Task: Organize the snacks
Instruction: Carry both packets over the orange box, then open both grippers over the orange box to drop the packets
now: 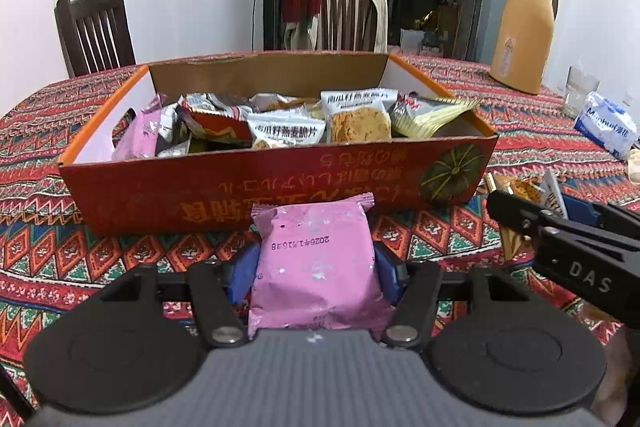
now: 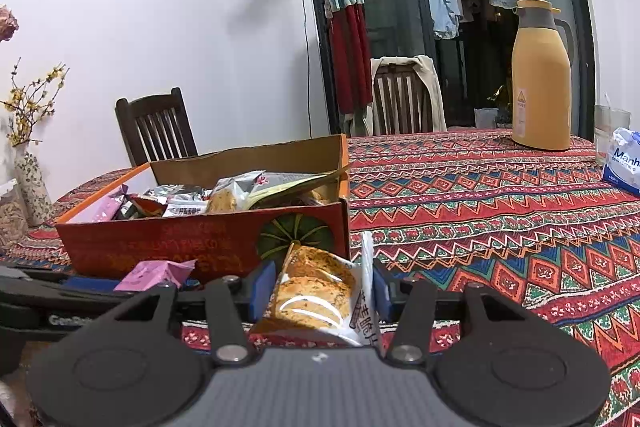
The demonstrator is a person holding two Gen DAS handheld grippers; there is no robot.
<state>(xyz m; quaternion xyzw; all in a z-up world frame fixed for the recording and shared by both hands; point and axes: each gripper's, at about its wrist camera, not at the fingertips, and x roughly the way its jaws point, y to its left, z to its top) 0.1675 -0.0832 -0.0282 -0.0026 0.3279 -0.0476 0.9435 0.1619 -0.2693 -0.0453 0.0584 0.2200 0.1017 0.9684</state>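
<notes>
Both grippers tilt downward before the orange snack box [image 1: 240,187] near the surface's front edge. The left gripper [image 1: 316,267] clamps a pink snack packet [image 1: 316,259]; the right gripper [image 2: 320,291] clamps an oat crisp packet [image 2: 316,291] beside it.

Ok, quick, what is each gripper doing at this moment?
Left gripper: shut on the pink snack packet.
Right gripper: shut on the oat crisp packet.

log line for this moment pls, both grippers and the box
left hand-held gripper: shut on pink snack packet | right hand-held gripper: shut on oat crisp packet | snack box: open, part-filled, ahead of both
</notes>
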